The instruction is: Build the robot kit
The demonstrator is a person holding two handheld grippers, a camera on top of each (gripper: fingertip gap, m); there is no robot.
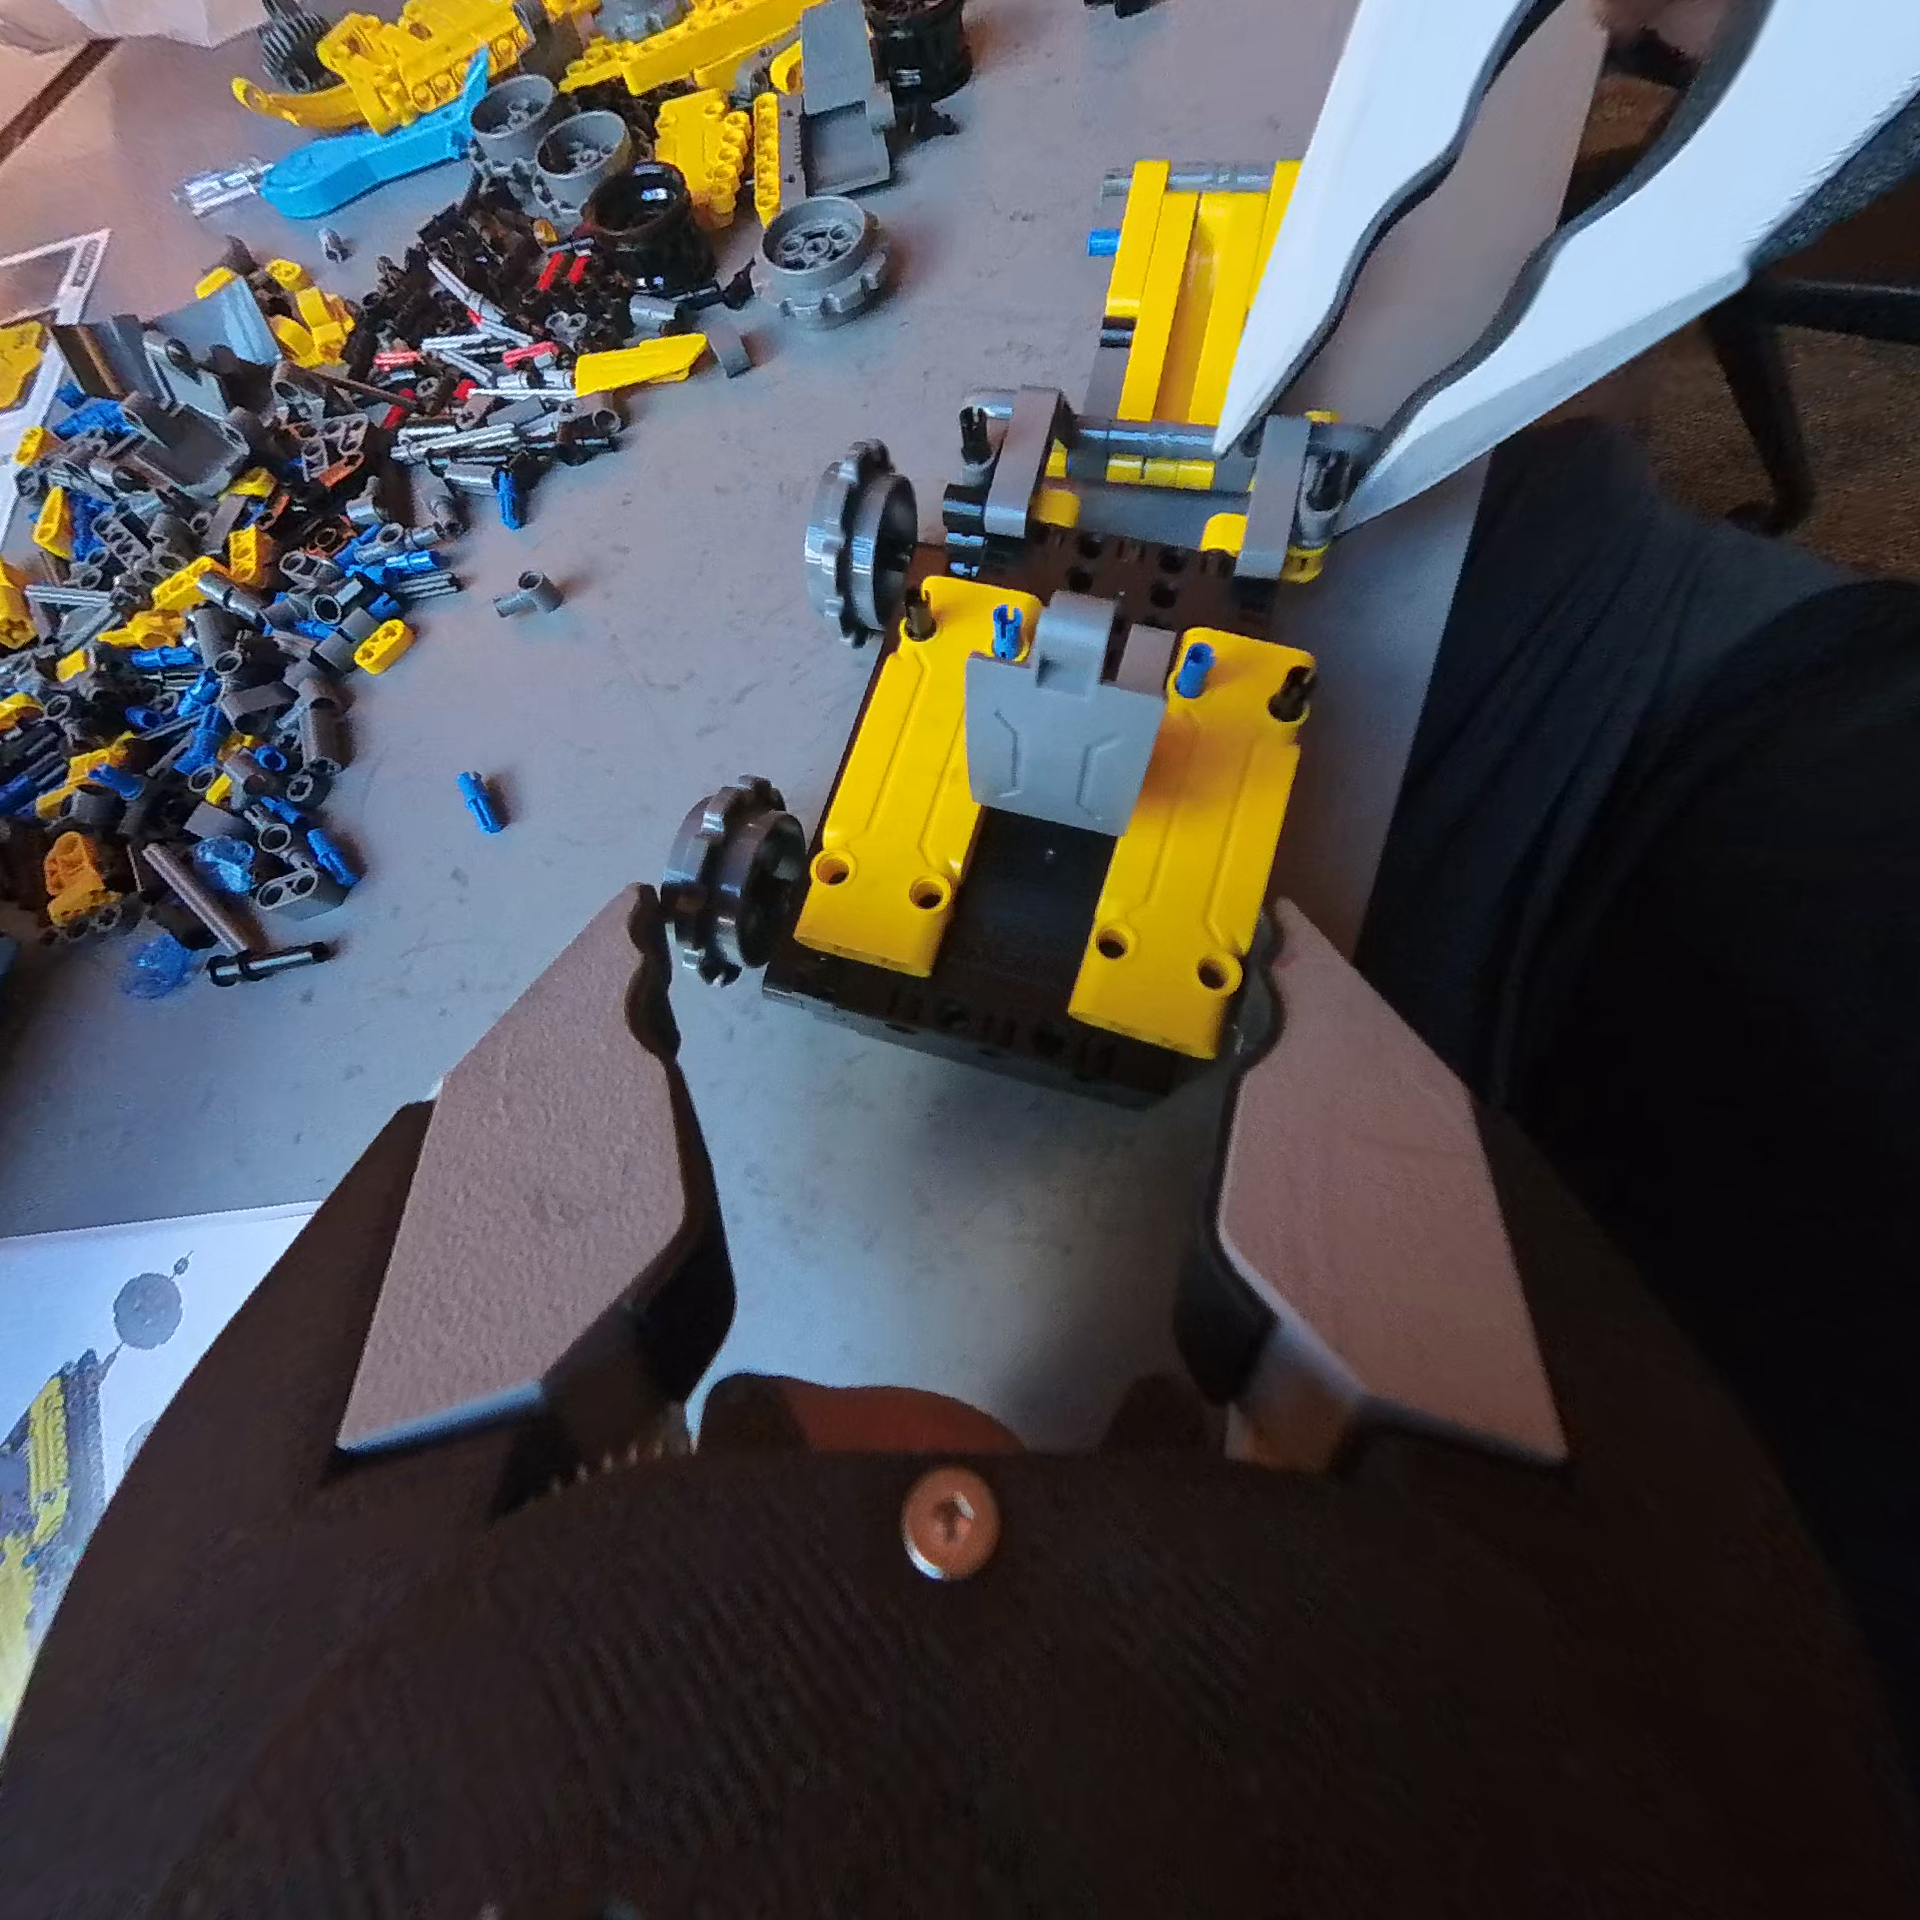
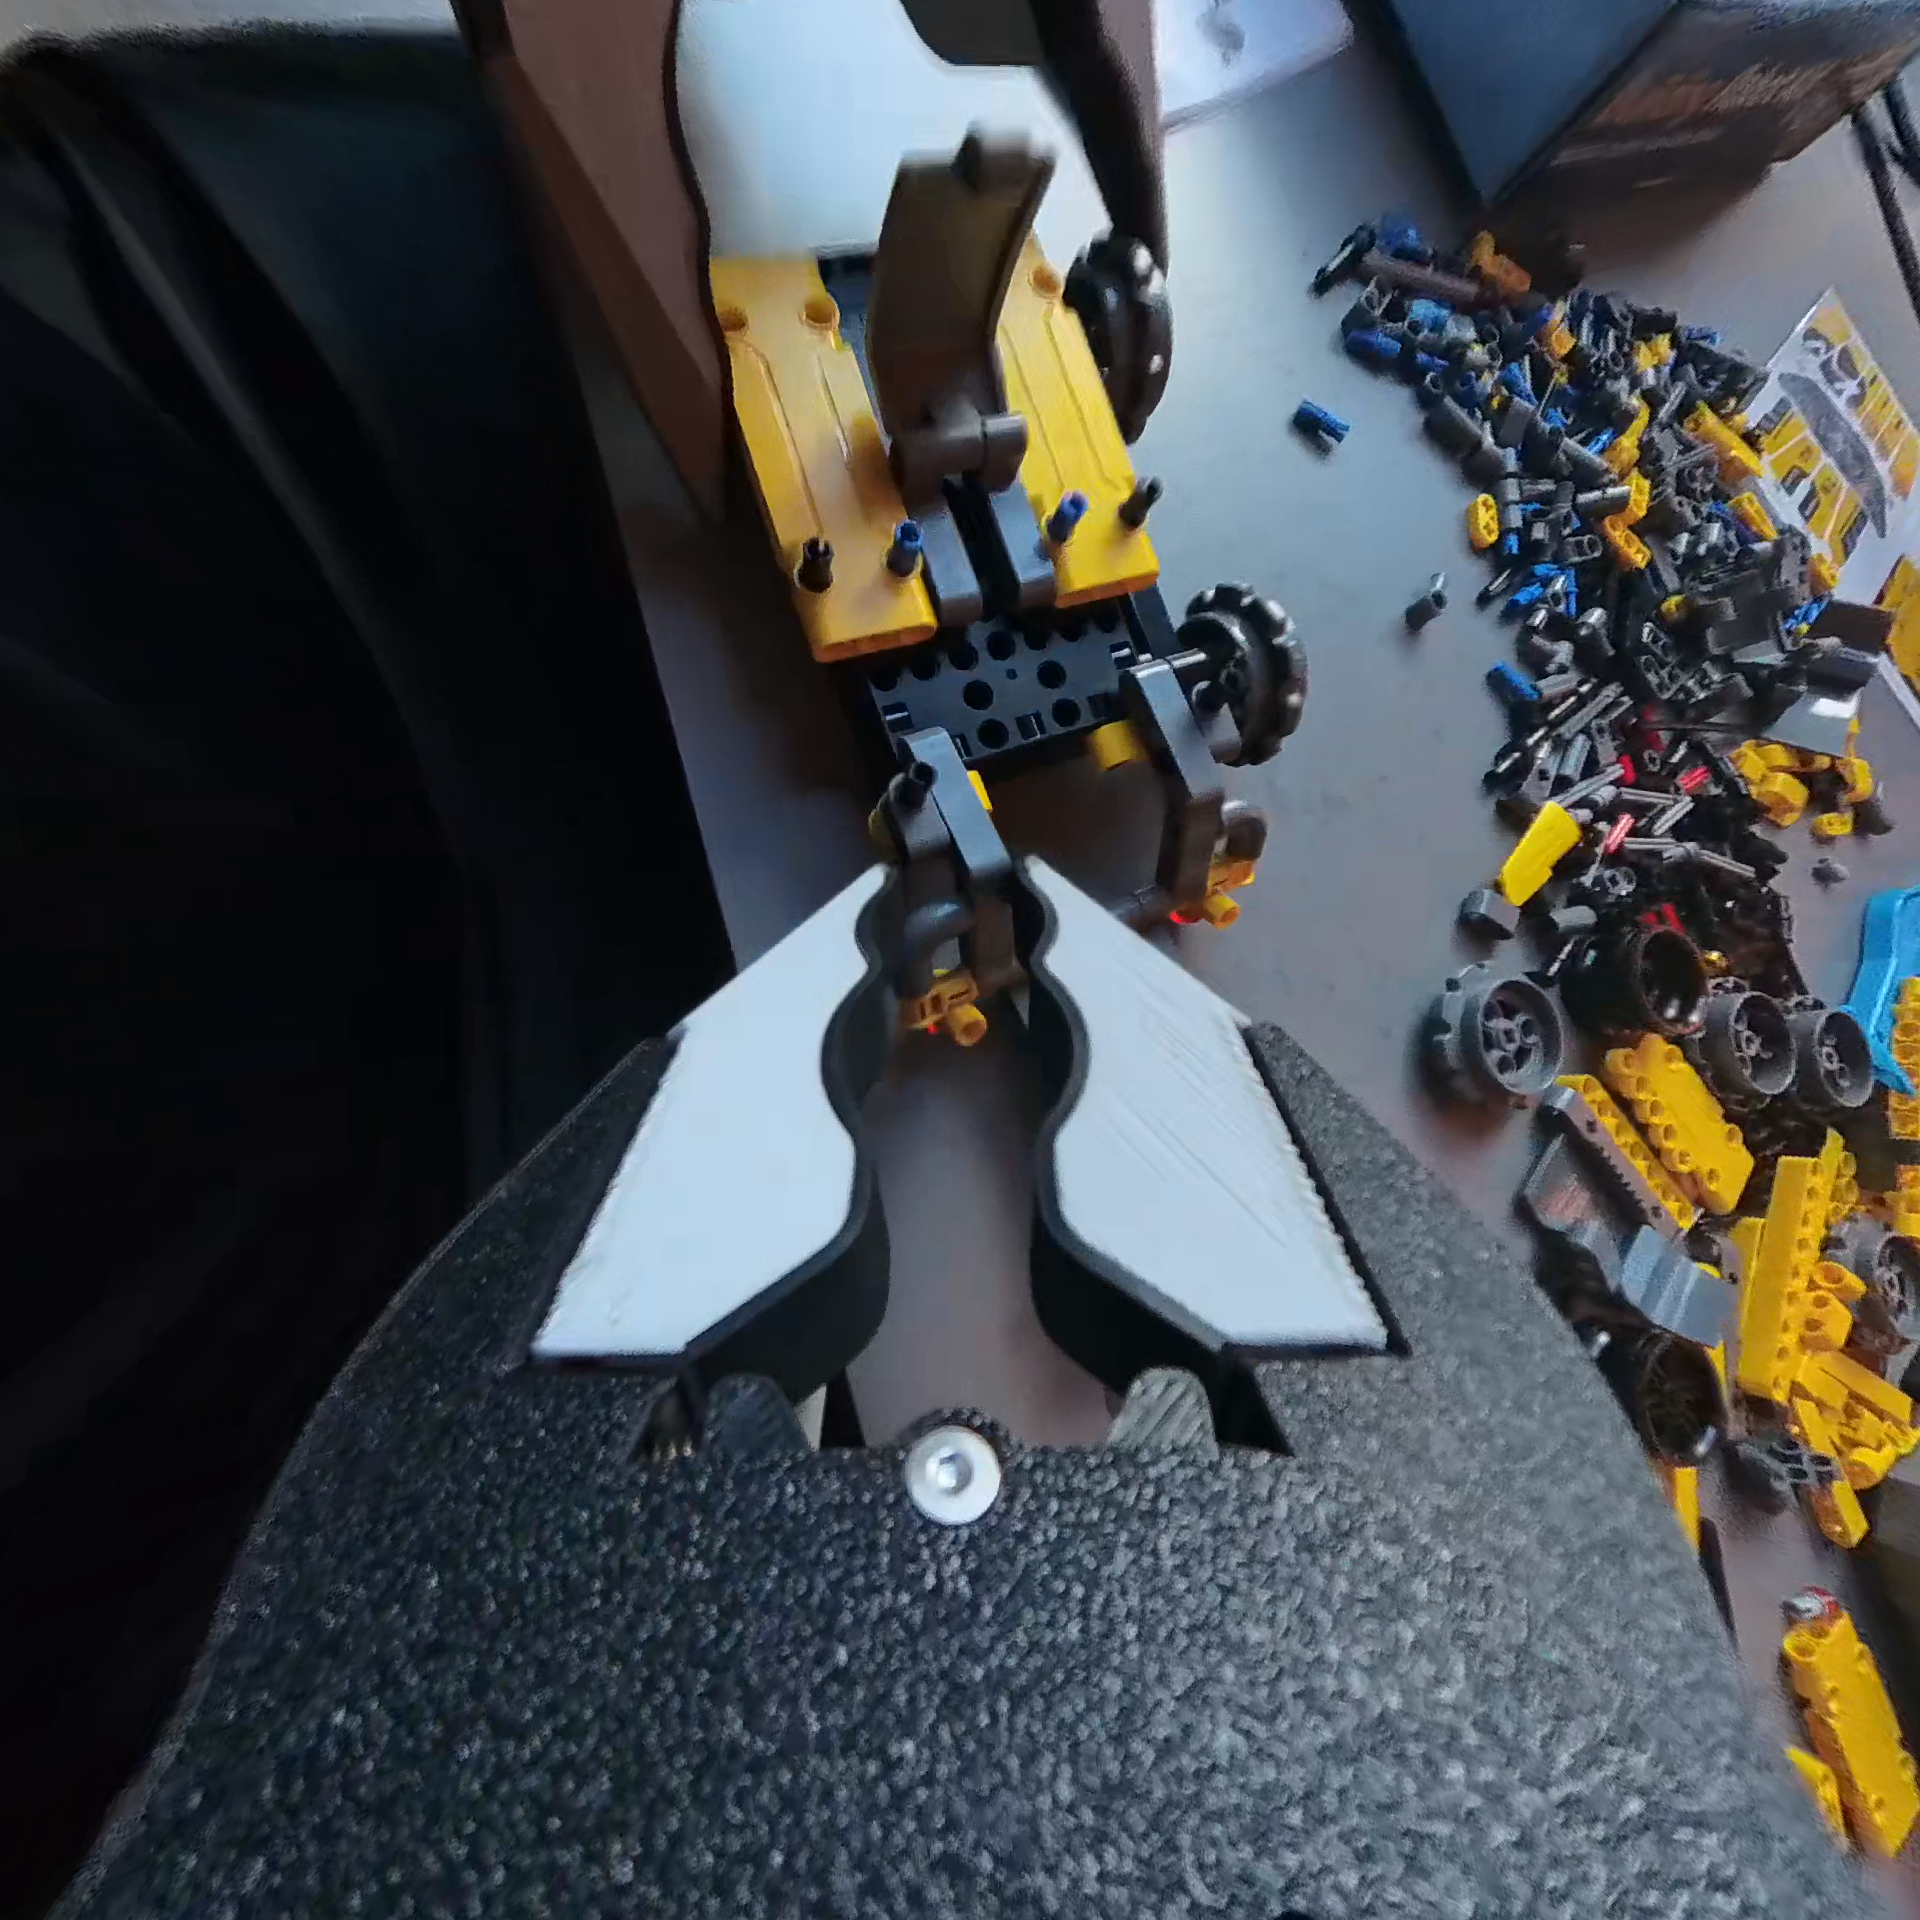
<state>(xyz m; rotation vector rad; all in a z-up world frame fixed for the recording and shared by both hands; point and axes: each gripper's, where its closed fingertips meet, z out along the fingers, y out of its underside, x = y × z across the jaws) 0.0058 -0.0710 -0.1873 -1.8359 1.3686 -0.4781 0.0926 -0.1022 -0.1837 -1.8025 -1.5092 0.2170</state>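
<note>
At the table's near edge [image 1: 644, 675], just beside a person's dark clothing [image 1: 1662, 831], we note a partly built model [image 1: 904, 769] in yellow and black.

- Built so far, as we see it: black pin-hole frame, two yellow panels on top, a grey hinged plate [image 1: 1065, 748] between them, and two grey toothed wheels [image 1: 862, 540] on one side. We cannot see whether the far side carries any. A yellow arm section [image 1: 1184, 291] lies at the front end, joined through grey links.
- Left gripper [image 1: 966, 925]: jaws stand wide, bracketing the model's rear end. One finger sits against the rear toothed wheel, the other against the yellow panel's corner. We judge it is gripping the model.
- Right gripper [image 2: 956, 883]: jaws nearly together, pinching a grey beam [image 2: 956, 831] at the model's front corner, with small yellow connectors just beneath.
- Not on the model: a large pile of loose parts [image 1: 208, 623] well apart from it, holding pins, axles, yellow beams, grey hubs and a blue tool [image 1: 364, 166]. One blue pin [image 1: 480, 802] lies alone between pile and model.
- A printed booklet [image 1: 62, 1403] lies near the left gripper; a dark box [image 2: 1662, 94] stands beyond.

Judging by that pile, we reckon much of the build is undone.
</note>
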